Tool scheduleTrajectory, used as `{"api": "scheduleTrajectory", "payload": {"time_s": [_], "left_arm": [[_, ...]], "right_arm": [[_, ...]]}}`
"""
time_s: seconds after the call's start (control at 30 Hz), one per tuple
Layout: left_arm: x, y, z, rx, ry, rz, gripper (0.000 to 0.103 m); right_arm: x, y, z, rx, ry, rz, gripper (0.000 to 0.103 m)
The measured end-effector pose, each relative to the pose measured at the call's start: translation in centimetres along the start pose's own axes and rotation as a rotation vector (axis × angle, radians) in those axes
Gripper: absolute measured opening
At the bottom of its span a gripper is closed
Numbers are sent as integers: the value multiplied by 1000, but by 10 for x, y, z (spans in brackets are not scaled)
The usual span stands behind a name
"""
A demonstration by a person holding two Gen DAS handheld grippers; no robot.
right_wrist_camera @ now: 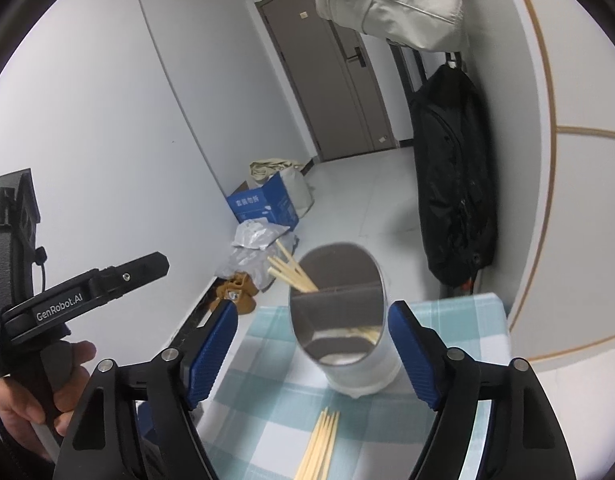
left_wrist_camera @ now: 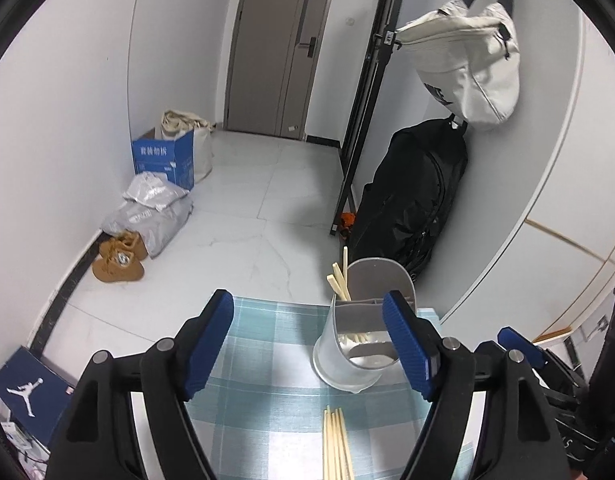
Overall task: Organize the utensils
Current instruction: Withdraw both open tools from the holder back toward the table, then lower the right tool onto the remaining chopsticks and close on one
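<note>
Both grippers' ribbed blue fingers (left_wrist_camera: 407, 344) (right_wrist_camera: 211, 352) are spread wide, empty. Ahead between them: a smooth cylindrical holder (right_wrist_camera: 347, 336) holding slim wooden chopsticks (right_wrist_camera: 291, 270); more loose chopsticks (left_wrist_camera: 337, 444) lie nearer on the checked cloth (left_wrist_camera: 267, 344).

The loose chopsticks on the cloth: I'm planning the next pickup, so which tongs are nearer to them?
Right, slightly. The right tongs straddle the loose chopsticks; the left tongs sit a little to their left. Both open.
</note>
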State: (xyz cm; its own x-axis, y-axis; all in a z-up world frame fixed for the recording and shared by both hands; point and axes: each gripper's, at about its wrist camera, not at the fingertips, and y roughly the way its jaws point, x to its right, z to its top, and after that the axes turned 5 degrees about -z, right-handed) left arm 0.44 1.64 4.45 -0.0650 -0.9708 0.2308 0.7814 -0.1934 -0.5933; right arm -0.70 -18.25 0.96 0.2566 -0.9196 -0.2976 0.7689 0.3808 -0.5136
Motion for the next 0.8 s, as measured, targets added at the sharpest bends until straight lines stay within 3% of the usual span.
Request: {"api": "scheduleTrajectory", "payload": {"time_s": [0.07, 0.37, 0.6, 0.8], "left_arm": [[3, -3, -7, 7, 21, 9, 82], [12, -2, -39, 3, 78, 20, 83], [4, 13, -61, -11, 55, 40, 83], [-3, 32, -82, -36, 53, 51, 83]], "right_arm": [[0, -4, -9, 7, -2, -6, 82], [8, -4, -43, -14, 9, -40, 83], [18, 3, -78, -36, 18, -71, 83], [20, 19, -92, -105, 22, -77, 82]]}}
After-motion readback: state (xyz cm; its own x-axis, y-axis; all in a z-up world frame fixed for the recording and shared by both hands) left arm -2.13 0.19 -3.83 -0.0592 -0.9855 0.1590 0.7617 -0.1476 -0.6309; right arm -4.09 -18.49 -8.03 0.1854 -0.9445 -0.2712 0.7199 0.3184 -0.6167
